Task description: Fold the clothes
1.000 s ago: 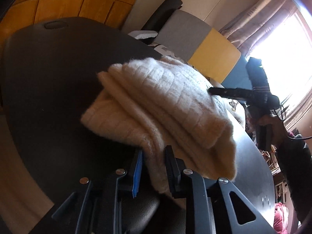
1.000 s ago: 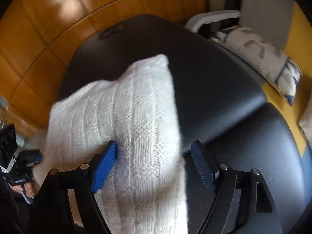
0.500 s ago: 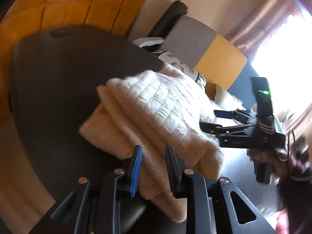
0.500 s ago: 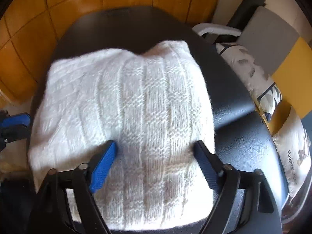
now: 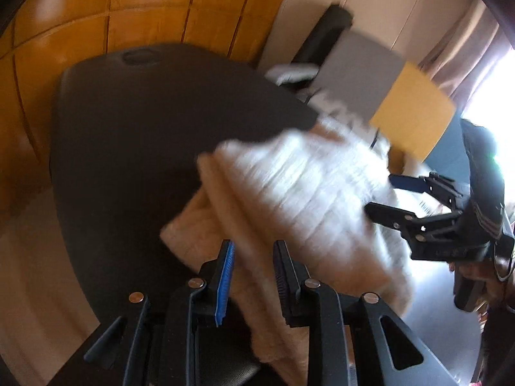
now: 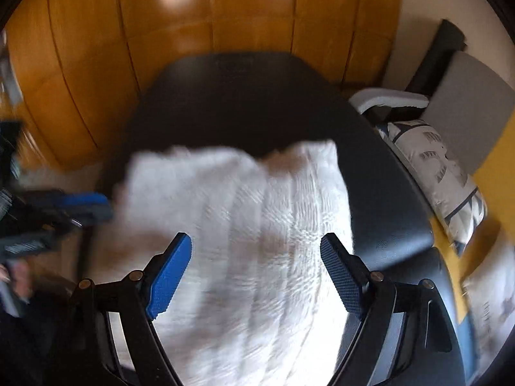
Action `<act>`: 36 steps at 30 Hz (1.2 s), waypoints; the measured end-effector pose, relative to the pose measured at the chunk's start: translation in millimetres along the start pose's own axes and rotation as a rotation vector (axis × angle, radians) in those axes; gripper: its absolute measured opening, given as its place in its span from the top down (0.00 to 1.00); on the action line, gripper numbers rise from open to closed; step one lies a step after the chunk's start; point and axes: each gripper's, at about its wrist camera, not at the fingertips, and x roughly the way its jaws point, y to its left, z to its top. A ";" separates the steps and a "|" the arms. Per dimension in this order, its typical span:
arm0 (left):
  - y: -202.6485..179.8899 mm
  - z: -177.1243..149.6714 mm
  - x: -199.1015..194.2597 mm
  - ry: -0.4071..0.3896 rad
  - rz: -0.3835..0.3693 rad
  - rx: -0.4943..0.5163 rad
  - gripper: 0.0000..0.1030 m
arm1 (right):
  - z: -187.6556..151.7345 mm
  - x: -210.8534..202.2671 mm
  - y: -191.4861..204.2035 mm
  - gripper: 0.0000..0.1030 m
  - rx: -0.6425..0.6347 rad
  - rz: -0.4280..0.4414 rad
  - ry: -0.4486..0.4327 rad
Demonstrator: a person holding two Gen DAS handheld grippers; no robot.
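A folded cream knit sweater (image 5: 305, 193) lies on the black table (image 5: 128, 128), blurred by motion. My left gripper (image 5: 252, 247) is shut on the near folded edge, with thick knit between its pads. My right gripper (image 5: 379, 193) reaches in from the right with its fingers spread at the sweater's far side. In the right wrist view the sweater (image 6: 244, 199) fills the middle and the right gripper (image 6: 256, 241) hangs open over it, its blue pads clear of the knit on both sides. The left gripper (image 6: 93, 210) shows at the sweater's left edge.
Wooden wall panels rise behind the table (image 6: 241, 96). A sofa with grey (image 5: 363, 74) and yellow (image 5: 412, 119) cushions and a patterned pillow (image 6: 434, 173) stands along the table's right side. A curtain and bright window (image 5: 495, 74) lie at the far right.
The right gripper swung from the sweater's right edge to a spot centred over it, fingers a little wider. The left gripper kept its hold and the sweater shifted slightly with it.
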 end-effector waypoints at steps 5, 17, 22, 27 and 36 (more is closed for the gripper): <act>11.2 -0.6 -2.4 0.029 0.001 -0.078 0.76 | 1.6 -13.0 -15.0 0.16 0.074 0.066 -0.010; 20.4 -13.2 -10.0 -0.013 -0.075 -0.092 0.76 | 4.7 3.3 18.8 0.15 0.061 -0.008 0.041; 16.9 -14.0 -26.8 -0.096 -0.087 -0.079 0.76 | 13.9 -27.1 22.3 0.15 0.077 -0.035 0.000; 10.4 -21.0 -11.4 -0.016 -0.053 -0.050 0.76 | 0.7 -2.6 23.8 0.13 0.063 -0.041 0.061; 22.0 -33.8 -34.5 -0.066 -0.055 -0.087 0.76 | 7.3 -44.0 17.0 0.13 0.070 0.000 -0.068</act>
